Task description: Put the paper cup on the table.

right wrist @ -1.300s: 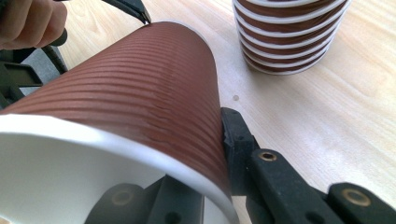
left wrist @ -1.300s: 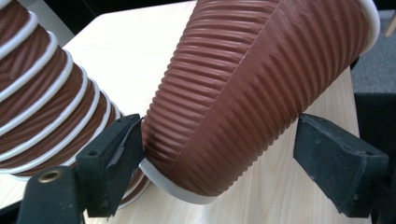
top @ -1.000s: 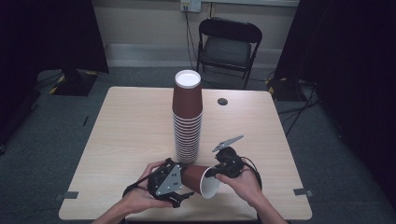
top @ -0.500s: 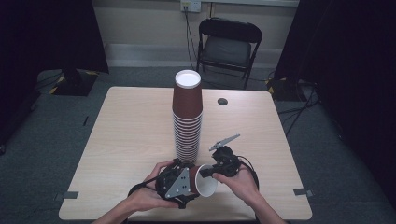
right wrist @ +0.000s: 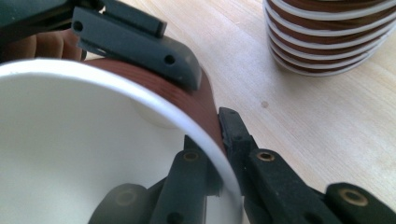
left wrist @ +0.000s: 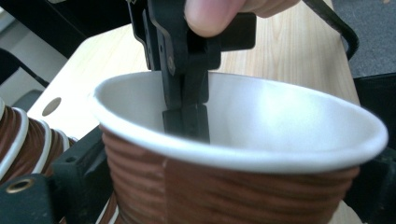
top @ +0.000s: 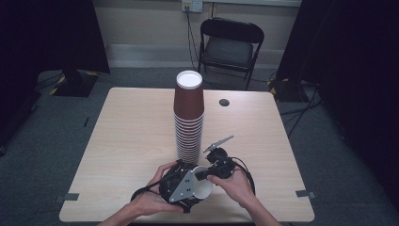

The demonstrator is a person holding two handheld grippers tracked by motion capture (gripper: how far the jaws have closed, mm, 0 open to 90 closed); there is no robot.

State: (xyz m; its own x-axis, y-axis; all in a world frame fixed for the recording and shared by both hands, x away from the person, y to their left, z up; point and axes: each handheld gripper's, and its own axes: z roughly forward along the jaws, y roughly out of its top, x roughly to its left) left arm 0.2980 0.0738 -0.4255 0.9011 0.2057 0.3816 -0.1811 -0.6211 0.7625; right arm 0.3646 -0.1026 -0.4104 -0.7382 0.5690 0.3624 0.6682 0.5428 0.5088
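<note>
High view: wooden table (top: 131,141); tall stack of brown paper cups (top: 188,117) standing at its centre; a single paper cup (top: 201,188) lying on its side near the front edge, just in front of the stack, mouth toward the person. Left gripper (top: 181,186) beside the cup, right gripper (top: 203,175) at its rim; both hands enter from the bottom, meeting over the cup. Bare table to left and right; folding chair (top: 228,47) beyond the far edge.

Left gripper view: ribbed brown wall and white rim of the cup (left wrist: 233,154) up close. Its jaws have just been opening and stand wide, one either side of the cup. Right gripper (left wrist: 184,112) pinches the far rim from above.

Right gripper view: right gripper (right wrist: 224,161) clamped on the cup (right wrist: 93,154) wall, one jaw inside, one outside. A left gripper finger (right wrist: 135,44) lies along the outer wall. Stack base (right wrist: 327,32) nearby, apart.
</note>
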